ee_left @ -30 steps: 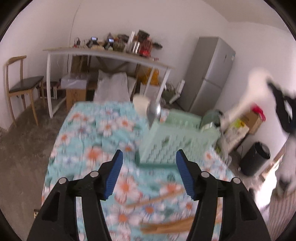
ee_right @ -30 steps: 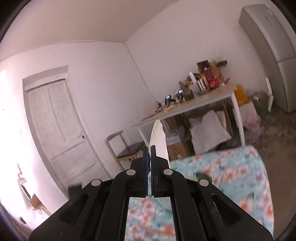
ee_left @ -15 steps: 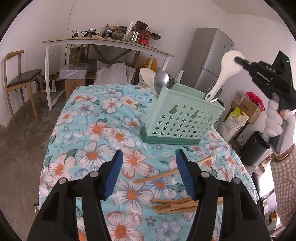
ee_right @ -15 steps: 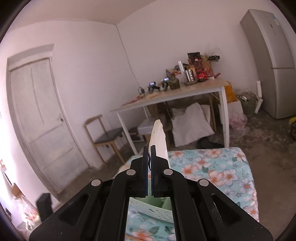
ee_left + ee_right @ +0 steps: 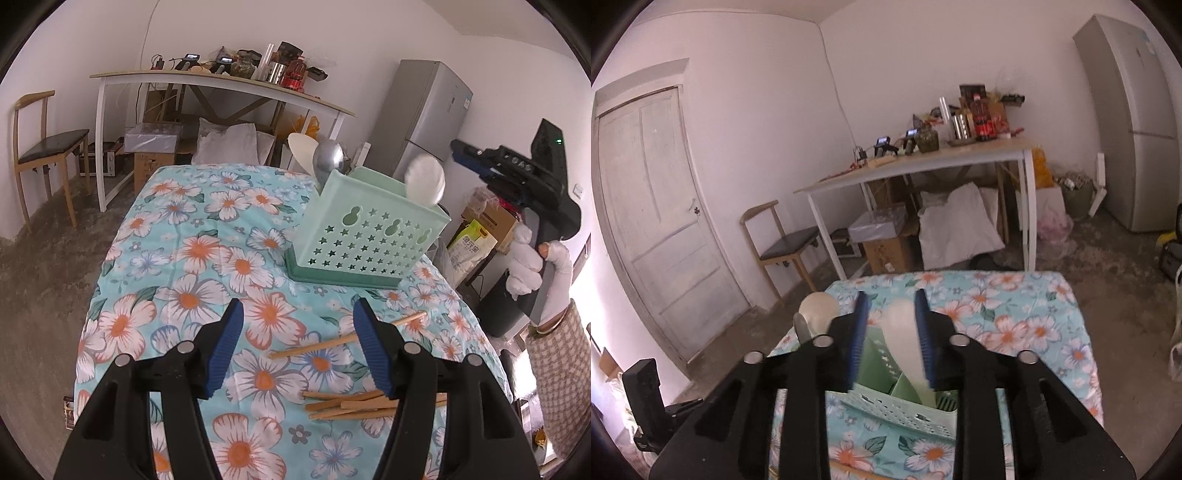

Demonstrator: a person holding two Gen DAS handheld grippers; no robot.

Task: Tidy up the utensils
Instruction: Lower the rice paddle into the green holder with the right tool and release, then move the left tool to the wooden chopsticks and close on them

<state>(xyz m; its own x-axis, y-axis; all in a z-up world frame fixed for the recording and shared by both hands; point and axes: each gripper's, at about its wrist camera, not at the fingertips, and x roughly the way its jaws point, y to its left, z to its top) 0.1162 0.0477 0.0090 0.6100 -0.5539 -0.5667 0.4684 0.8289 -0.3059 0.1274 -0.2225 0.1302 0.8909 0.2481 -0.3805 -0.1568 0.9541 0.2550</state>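
Observation:
A pale green utensil holder (image 5: 365,229) stands on the flowered tablecloth (image 5: 192,236). A cream paddle (image 5: 301,147) and a metal spoon (image 5: 328,157) stick out of its far corner. A white spoon (image 5: 424,181), blurred, stands in its near right compartment. My right gripper (image 5: 891,299) hovers above the holder (image 5: 905,410), its jaws opening; the white spoon (image 5: 905,339) lies between them, no longer pinched. My left gripper (image 5: 298,317) is open and empty, low over the cloth. One wooden chopstick (image 5: 347,339) lies just past it, and several more chopsticks (image 5: 354,404) lie under its right finger.
A gloved hand (image 5: 528,258) holds the right gripper (image 5: 517,177) at the table's right side. Behind the table are a cluttered white desk (image 5: 221,79), a wooden chair (image 5: 44,147), a grey fridge (image 5: 428,118) and a black bin (image 5: 498,310).
My right gripper came down over the holder and opened, letting go of the white spoon, which dropped into the holder. My left gripper sank a little towards the chopsticks.

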